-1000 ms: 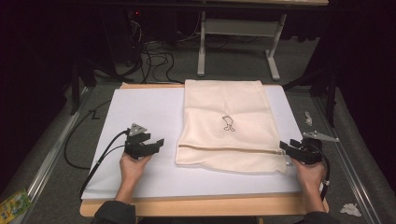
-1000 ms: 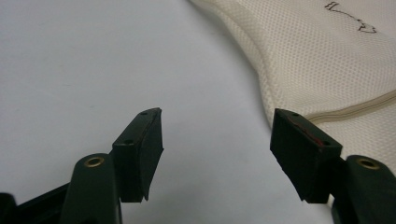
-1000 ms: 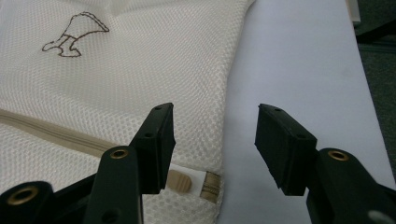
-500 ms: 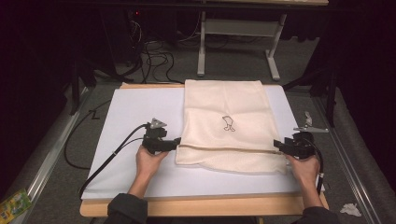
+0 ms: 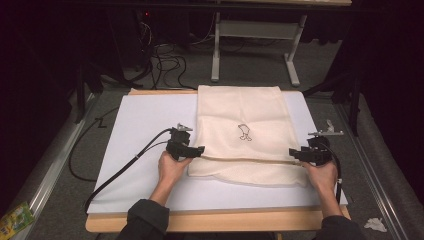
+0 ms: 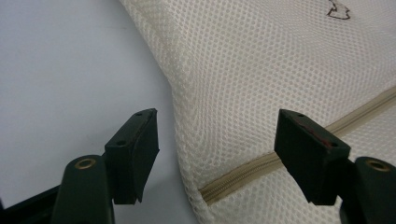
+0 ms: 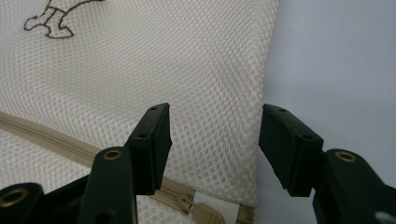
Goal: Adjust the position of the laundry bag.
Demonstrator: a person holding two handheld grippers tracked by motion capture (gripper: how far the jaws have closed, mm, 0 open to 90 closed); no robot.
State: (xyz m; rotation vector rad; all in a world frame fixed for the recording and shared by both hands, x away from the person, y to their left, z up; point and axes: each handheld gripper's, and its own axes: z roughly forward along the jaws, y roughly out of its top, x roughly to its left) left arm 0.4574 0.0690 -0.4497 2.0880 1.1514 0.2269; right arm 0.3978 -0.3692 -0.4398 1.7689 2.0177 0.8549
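Two grippers: both at the zip line of the cream mesh bag [image 5: 242, 132], one at each side edge, and neither has bitten yet.
Left gripper [image 6: 217, 156]: jaws spread wide, nothing between them but air; the bag's left edge and the blind end of the zipper [image 6: 299, 147] sit right in the gap, so it looks lined up to pinch that corner.
Right gripper [image 7: 212, 149]: jaws parted too, straddling the bag's right edge; the zipper pull [image 7: 205, 215] lies just below them, near the camera, untouched.
Why this stance: my read is that one side anchors the fabric while the other works the pull. That is a judgement; no grip is made.
Hands: in the high view the left gripper [image 5: 186, 147] and right gripper [image 5: 309, 154] face inward toward each other across the bag's width.
Bag position: flat on the white mat [image 5: 145, 130], right of centre, long side running near to far, a small dark emblem [image 5: 244, 132] in its middle; the near part below the zip looks like a folded or doubled layer.
Edges: the left edge bulges slightly off the mat, giving a jaw something to catch; the right edge lies flatter.
Open room: broad bare mat to the left; on the right the bag runs close to the mat's edge, so less slack there.
Near side: a strip of mat, then the wooden table edge [image 5: 210, 220].
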